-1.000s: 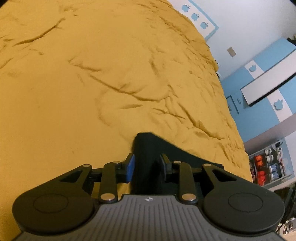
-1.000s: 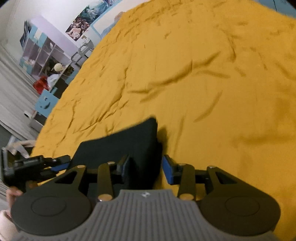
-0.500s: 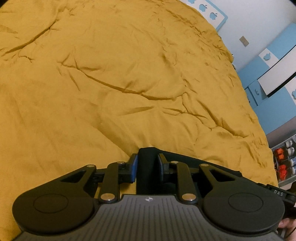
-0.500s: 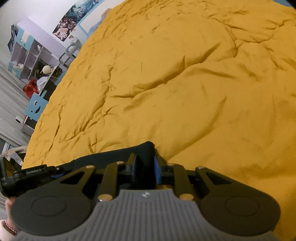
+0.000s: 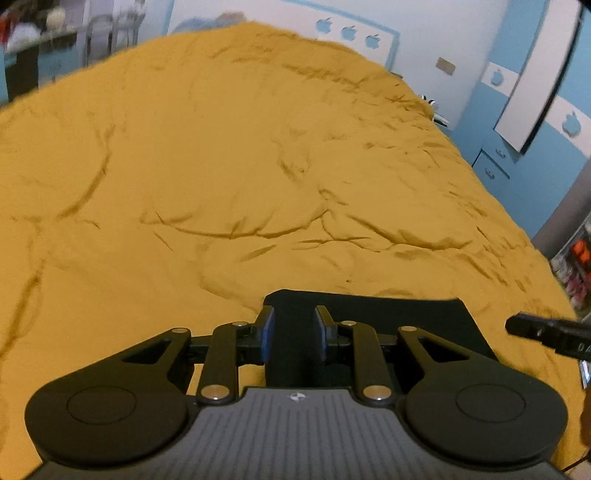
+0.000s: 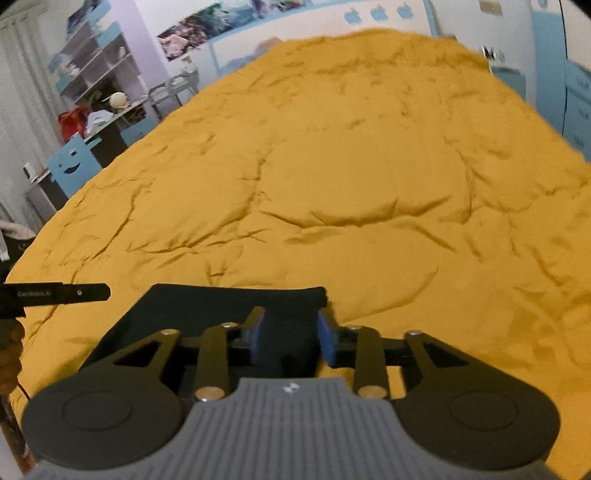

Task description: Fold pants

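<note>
Pants [image 5: 369, 314] edge spans both grippers [image 5: 291, 338] [image 6: 290, 338].

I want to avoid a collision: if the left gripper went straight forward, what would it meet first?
Probably the black fabric pants between the left gripper fingers, then the wrinkled mustard-yellow bed cover; depth is unclear.

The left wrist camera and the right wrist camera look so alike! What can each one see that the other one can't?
Only the left wrist view shows the white panel with a dark frame on the blue wall and the left gripper up close. Only the right wrist view shows the shelves, the posters, the blue smiley chair and the right gripper up close. Both show the yellow bedspread, the black pants lying on it, with cloth between each gripper's fingers, and the apple stickers.
</note>
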`<state>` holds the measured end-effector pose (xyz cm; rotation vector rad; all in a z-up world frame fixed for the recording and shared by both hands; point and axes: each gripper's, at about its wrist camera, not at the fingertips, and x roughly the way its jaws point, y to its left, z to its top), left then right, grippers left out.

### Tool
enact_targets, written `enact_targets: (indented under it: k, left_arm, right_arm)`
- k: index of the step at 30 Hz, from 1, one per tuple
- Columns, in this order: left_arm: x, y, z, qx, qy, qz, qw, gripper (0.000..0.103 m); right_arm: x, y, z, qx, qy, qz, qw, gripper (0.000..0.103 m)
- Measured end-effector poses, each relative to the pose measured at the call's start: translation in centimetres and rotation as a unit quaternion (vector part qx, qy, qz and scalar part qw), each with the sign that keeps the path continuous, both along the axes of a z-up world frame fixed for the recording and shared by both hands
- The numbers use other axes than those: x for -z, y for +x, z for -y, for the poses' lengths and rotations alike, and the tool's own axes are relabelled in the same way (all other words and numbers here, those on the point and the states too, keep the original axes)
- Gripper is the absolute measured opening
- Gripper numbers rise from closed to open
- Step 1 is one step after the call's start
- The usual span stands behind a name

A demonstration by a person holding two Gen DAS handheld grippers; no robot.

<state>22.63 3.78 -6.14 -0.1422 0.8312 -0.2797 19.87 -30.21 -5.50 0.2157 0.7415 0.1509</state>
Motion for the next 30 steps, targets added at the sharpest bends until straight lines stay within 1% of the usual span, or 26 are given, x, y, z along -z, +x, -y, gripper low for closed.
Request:
enact_targets:
  k: [1, 3, 4, 5, 6, 7, 8, 9, 10, 11, 14, 16, 19, 21, 24, 30]
  left_arm:
    - [-0.7, -0.9, 0.3, 0.002, 0.01, 0.011, 0.9999, 0.03]
    - [-2.4, -2.7, 0.7, 0.002, 0.028, 0.038, 0.9989, 0.043]
    - [-3.2, -3.6, 1.0, -0.001, 0.034, 0.051, 0.9981, 0.047]
    - [-4.0, -4.5, 1.2, -0.003, 0.039, 0.067, 0.997, 0.056]
    - [-5.0, -5.5, 1.4, -0.006, 0.045, 0.088, 0.9951, 0.063]
    - [-5.7, -6.4, 1.5, -0.008, 0.049, 0.105, 0.9932, 0.066]
    - [-6.6, -7.5, 1.6, -0.012, 0.053, 0.125, 0.9907, 0.072]
    - [-7.2, -8.3, 1.7, -0.015, 0.056, 0.139, 0.9886, 0.08]
    - [-7.8, -9.1, 1.8, -0.019, 0.058, 0.15, 0.9868, 0.084]
    - [-8.4, -9.8, 2.0, -0.025, 0.062, 0.159, 0.985, 0.09]
    - [-9.8, -11.7, 2.6, -0.041, 0.074, 0.177, 0.9805, 0.091]
    - [-10.2, -12.6, 3.2, -0.053, 0.08, 0.175, 0.98, 0.092]
    - [-10.3, -14.1, 3.7, -0.06, 0.079, 0.174, 0.9798, 0.092]
    - [-10.0, -15.1, 3.8, -0.057, 0.073, 0.171, 0.9808, 0.092]
    - [-9.3, -16.7, 3.8, -0.051, 0.072, 0.163, 0.9827, 0.092]
    - [-7.0, -19.4, 3.5, -0.041, 0.068, 0.13, 0.9884, 0.092]
  right_arm:
    - [-0.6, -0.8, -0.4, -0.002, -0.006, 0.009, 1.0, 0.041]
    - [-2.0, -2.3, -1.4, -0.009, -0.016, 0.028, 0.999, 0.043]
    - [-2.7, -3.2, -1.8, -0.011, -0.021, 0.04, 0.999, 0.048]
    - [-3.5, -4.2, -2.2, -0.013, -0.026, 0.052, 0.998, 0.056]
    - [-4.3, -5.2, -2.6, -0.013, -0.033, 0.067, 0.997, 0.06]
    - [-5.2, -6.4, -3.1, -0.013, -0.043, 0.086, 0.995, 0.068]
    - [-6.0, -7.4, -3.6, -0.015, -0.051, 0.1, 0.994, 0.074]
    - [-6.9, -8.4, -4.0, -0.017, -0.059, 0.115, 0.991, 0.078]
    - [-7.7, -9.4, -4.5, -0.018, -0.065, 0.132, 0.989, 0.082]
    - [-8.5, -10.5, -4.9, -0.017, -0.071, 0.147, 0.986, 0.082]
    - [-10.3, -13.1, -5.8, -0.016, -0.082, 0.18, 0.98, 0.082]
    - [-11.1, -14.8, -6.4, -0.007, -0.092, 0.196, 0.976, 0.082]
    - [-11.6, -17.3, -7.2, 0.005, -0.101, 0.213, 0.972, 0.082]
    - [-11.6, -18.6, -7.6, 0.001, -0.098, 0.207, 0.973, 0.082]
    - [-11.0, -20.9, -8.1, 0.01, -0.089, 0.2, 0.976, 0.082]
    - [-8.0, -24.5, -9.4, 0.02, -0.084, 0.169, 0.982, 0.082]
